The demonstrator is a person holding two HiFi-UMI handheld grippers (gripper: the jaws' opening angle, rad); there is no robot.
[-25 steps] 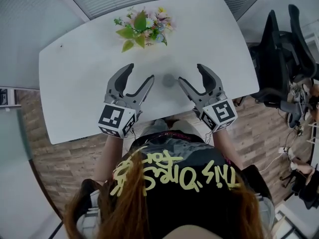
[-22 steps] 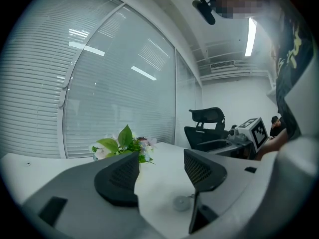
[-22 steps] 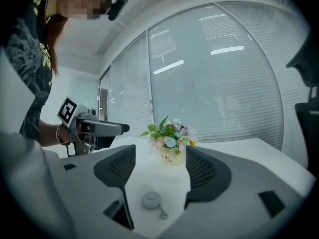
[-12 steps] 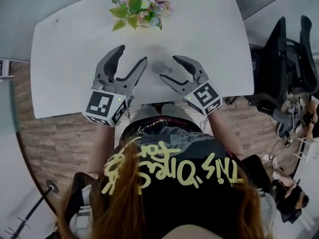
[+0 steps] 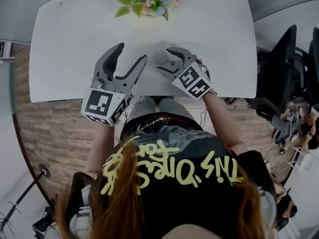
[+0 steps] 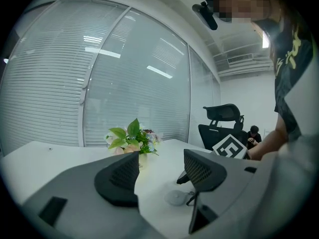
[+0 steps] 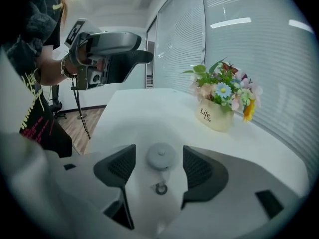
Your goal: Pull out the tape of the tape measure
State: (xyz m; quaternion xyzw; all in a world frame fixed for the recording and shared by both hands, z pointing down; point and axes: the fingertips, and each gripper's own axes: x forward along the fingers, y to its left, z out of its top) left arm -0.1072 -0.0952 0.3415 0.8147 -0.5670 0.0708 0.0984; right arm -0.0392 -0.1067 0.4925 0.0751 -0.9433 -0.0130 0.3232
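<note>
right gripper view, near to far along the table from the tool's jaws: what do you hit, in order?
pull ring → tape measure → flower pot → window blinds. The ring and the tape measure both sit between the open jaws, untouched.

right gripper (image 5: 165, 61) dipped — jaws now flank the tape measure (image 7: 160, 156)

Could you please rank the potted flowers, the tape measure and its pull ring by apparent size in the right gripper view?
1. potted flowers, despite standing farther away
2. tape measure
3. pull ring, clearly smallest
</note>
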